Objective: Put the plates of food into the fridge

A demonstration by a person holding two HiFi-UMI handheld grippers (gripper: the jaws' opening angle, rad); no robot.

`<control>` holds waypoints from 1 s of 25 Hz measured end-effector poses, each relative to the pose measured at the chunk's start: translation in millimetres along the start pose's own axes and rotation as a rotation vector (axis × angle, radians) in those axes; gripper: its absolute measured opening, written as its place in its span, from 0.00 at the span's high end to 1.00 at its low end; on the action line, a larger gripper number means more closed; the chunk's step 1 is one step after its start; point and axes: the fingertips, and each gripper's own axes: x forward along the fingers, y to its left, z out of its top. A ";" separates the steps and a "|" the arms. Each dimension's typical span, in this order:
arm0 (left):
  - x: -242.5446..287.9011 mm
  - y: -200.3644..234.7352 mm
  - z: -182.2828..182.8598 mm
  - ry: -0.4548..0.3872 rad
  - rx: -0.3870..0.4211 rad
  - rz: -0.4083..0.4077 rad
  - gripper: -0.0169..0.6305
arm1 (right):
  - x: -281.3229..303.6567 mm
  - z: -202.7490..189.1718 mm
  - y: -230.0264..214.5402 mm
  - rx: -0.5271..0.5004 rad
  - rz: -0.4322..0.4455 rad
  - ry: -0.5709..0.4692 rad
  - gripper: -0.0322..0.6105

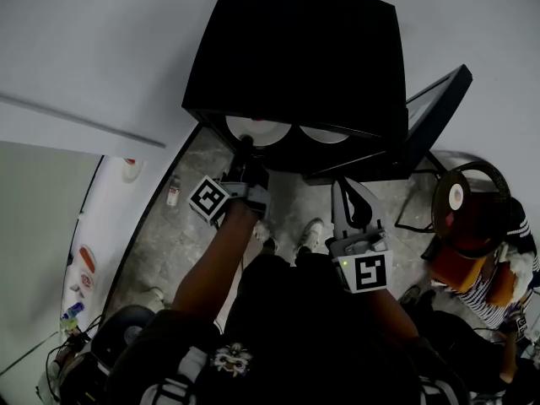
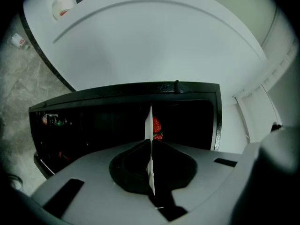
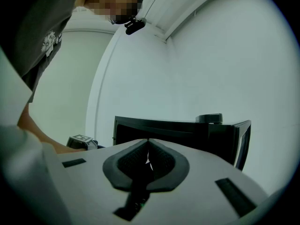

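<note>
A black fridge (image 1: 295, 66) stands below me with its door (image 1: 434, 112) swung open to the right. My left gripper (image 1: 245, 148) reaches into the opening, shut on the rim of a white plate (image 1: 257, 129). In the left gripper view that plate (image 2: 149, 125) shows edge-on between the pads, with red strawberries (image 2: 156, 128) on it, over the dark fridge interior (image 2: 93, 125). A second white plate (image 1: 325, 133) lies beside it inside the fridge. My right gripper (image 1: 346, 194) hangs in front of the fridge, shut and empty (image 3: 148, 146).
A person in striped clothing (image 1: 494, 285) sits at the right by a round dark stool (image 1: 464, 205). A white counter (image 1: 84, 260) with small items runs along the left. A small bottle (image 1: 173, 194) lies on the stone floor. My shoes (image 1: 310, 233) are just before the fridge.
</note>
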 end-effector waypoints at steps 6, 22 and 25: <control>7.5 -2.0 1.2 -0.016 -0.002 -0.004 0.93 | 0.2 -4.6 2.9 0.004 -0.002 0.008 0.91; -30.7 -28.6 13.2 -0.064 0.245 0.079 0.81 | 7.2 6.7 9.7 -0.003 0.027 -0.018 0.91; -40.6 -47.6 15.0 -0.047 0.445 0.062 0.83 | 12.1 9.0 11.9 0.005 0.033 -0.032 0.91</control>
